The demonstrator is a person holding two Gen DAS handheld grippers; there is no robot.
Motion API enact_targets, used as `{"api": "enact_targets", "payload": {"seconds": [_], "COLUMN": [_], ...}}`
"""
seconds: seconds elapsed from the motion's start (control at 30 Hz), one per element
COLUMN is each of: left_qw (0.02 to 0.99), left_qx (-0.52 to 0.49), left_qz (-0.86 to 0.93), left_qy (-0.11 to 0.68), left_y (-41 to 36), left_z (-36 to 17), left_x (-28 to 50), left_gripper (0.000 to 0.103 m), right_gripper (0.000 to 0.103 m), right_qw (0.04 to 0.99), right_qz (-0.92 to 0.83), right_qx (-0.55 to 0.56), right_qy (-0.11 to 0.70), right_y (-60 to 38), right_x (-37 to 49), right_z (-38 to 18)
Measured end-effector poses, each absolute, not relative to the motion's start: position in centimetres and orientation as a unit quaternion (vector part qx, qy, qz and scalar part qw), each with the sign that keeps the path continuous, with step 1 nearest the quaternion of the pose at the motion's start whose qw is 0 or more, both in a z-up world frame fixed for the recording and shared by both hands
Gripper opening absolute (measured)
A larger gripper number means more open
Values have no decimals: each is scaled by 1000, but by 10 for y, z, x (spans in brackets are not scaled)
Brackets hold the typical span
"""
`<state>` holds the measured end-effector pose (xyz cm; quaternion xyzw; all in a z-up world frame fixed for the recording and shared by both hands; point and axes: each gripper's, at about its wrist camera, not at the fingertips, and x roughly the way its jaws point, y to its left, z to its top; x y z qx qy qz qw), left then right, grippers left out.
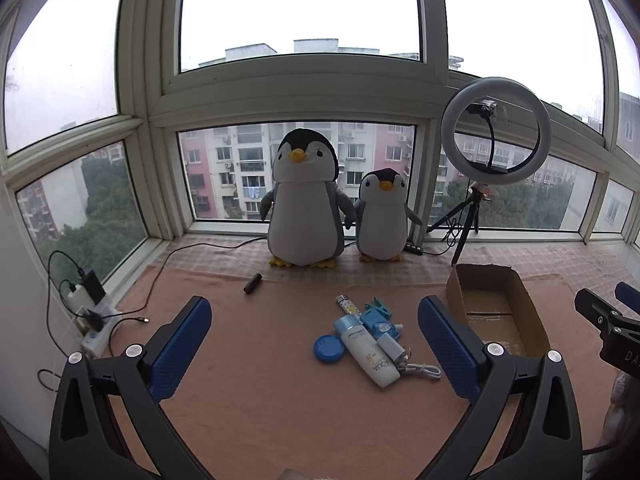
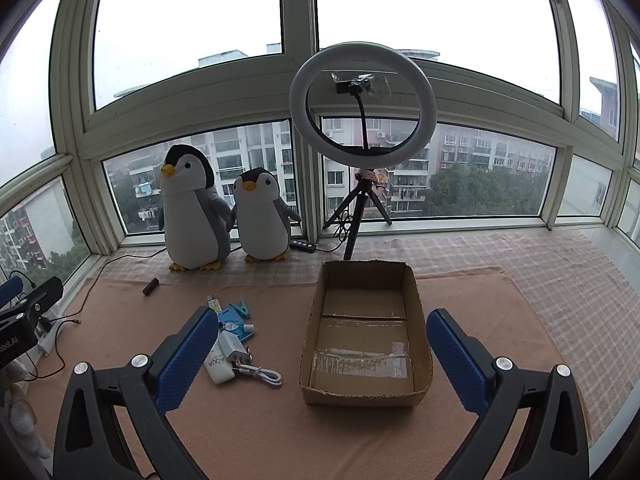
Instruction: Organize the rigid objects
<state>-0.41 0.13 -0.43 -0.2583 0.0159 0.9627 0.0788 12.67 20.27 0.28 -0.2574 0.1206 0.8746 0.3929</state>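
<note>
A pile of small items lies on the pink mat [image 1: 256,392]: a white AQUA bottle [image 1: 366,350], a round blue lid [image 1: 329,348], a patterned tube [image 1: 347,304], blue clips [image 1: 376,314], and a white charger [image 1: 390,346] with cable [image 1: 420,370]. A dark cylinder [image 1: 253,283] lies apart, farther back. An empty cardboard box [image 2: 366,336] stands to the right of the pile. My left gripper [image 1: 314,344] is open, hovering before the pile. My right gripper [image 2: 322,354] is open, in front of the box's left wall.
Two plush penguins [image 1: 306,204] [image 1: 382,216] stand against the window. A ring light on a tripod [image 2: 362,108] stands behind the box, with its cable and remote [image 2: 304,245]. A power strip with plugs [image 1: 94,320] lies at the mat's left edge.
</note>
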Motion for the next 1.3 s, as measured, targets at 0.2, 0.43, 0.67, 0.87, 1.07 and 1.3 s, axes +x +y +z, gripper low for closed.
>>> {"api": "enact_targets", "payload": {"seconds": [0.2, 0.43, 0.67, 0.87, 1.07, 1.3], "left_qw": [83, 87, 91, 94, 97, 99], "left_qx": [-260, -261, -263, -263, -266, -280], "left_qz": [962, 961, 960, 960, 959, 955], "left_qy": [18, 18, 20, 20, 22, 24], "left_y": [2, 5, 7, 8, 10, 11], "left_z": [-6, -6, -7, -7, -9, -18], "left_x": [-5, -5, -6, -6, -8, -15], "left_gripper": [103, 103, 103, 103, 103, 103], "right_gripper": [103, 103, 103, 103, 103, 103], "right_qw": [394, 395, 395, 395, 395, 391], "right_qz": [873, 872, 872, 871, 869, 866], "right_qx": [-259, -261, -261, -264, -267, -282], "right_qy": [123, 125, 125, 127, 128, 136], "right_y": [203, 204, 204, 205, 207, 218], "right_x": [126, 125, 126, 125, 124, 126], "right_z": [3, 2, 2, 0, -1, -9]}}
